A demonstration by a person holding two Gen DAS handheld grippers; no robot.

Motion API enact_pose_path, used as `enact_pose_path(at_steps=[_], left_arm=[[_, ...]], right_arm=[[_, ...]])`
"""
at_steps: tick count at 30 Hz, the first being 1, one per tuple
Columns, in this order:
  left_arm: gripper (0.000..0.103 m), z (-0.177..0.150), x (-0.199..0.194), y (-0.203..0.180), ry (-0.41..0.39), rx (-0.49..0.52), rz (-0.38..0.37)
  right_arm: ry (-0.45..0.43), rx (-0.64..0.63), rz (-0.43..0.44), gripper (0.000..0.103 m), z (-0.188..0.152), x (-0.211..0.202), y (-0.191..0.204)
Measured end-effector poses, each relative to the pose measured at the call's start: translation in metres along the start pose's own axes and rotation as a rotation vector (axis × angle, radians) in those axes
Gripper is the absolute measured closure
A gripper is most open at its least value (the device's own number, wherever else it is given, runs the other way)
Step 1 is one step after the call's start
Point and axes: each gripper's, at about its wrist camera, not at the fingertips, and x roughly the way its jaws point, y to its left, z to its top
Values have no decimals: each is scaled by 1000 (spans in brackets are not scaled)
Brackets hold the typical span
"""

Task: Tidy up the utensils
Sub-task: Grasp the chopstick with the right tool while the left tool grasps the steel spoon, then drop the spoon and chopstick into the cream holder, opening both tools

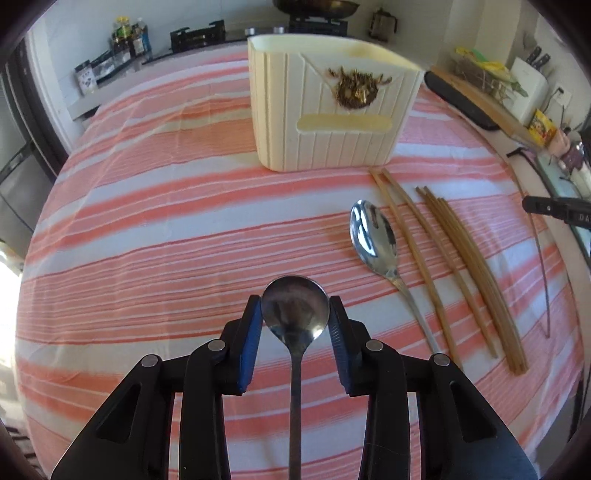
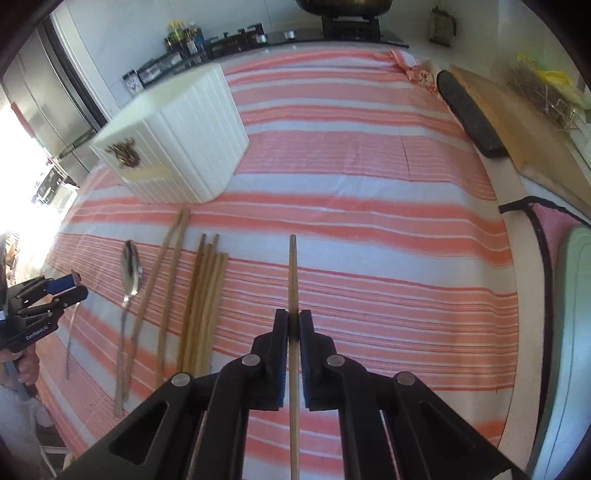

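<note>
My left gripper (image 1: 295, 308) is shut on a steel spoon (image 1: 295, 369). Its blue pads press on both sides of the bowl, and the handle runs back under the camera. In the right wrist view this left gripper (image 2: 75, 287) hangs above the cloth at the far left. My right gripper (image 2: 293, 318) is shut on a single wooden chopstick (image 2: 293, 269) that points forward. A second spoon (image 1: 373, 236) (image 2: 131, 269) and several chopsticks (image 1: 461, 269) (image 2: 203, 306) lie on the striped cloth. The cream utensil holder (image 1: 325, 122) (image 2: 177, 140) stands upright behind them.
The pink and white striped cloth (image 1: 166, 240) covers the table. A wooden cutting board (image 2: 524, 122) and a black strip (image 2: 469, 110) lie along the right side, with a green board (image 2: 576, 314) nearer. Bottles (image 1: 129, 35) and a stove line the back counter.
</note>
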Motion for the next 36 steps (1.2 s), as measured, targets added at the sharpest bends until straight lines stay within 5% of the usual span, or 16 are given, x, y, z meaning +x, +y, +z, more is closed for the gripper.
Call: enact_pose_path(at_steps=[8,13,18,25,31,36], left_arm=[[68,1,-77,10,-152,-20,-67],[68,9,-102,19,-204,-37,-90],[68,44,-128,25,-258,-58,-148],[68,140,-170,25,-415,-61,-163],[68,213,-145,20,-519,-97,-99],[68,236,-77,22,-408,-124,-75]], right_arm=[[-215,-53,40,97,-22,-102,23],[-336,-73,43,97,-11,-129,36],[-445,-100,71,97,28,-147,52],[-635,-111,162,97,117,-155,85],[-825,-127,125,97,177,-127,111],[-772,-103,120,97,194,-62,111]])
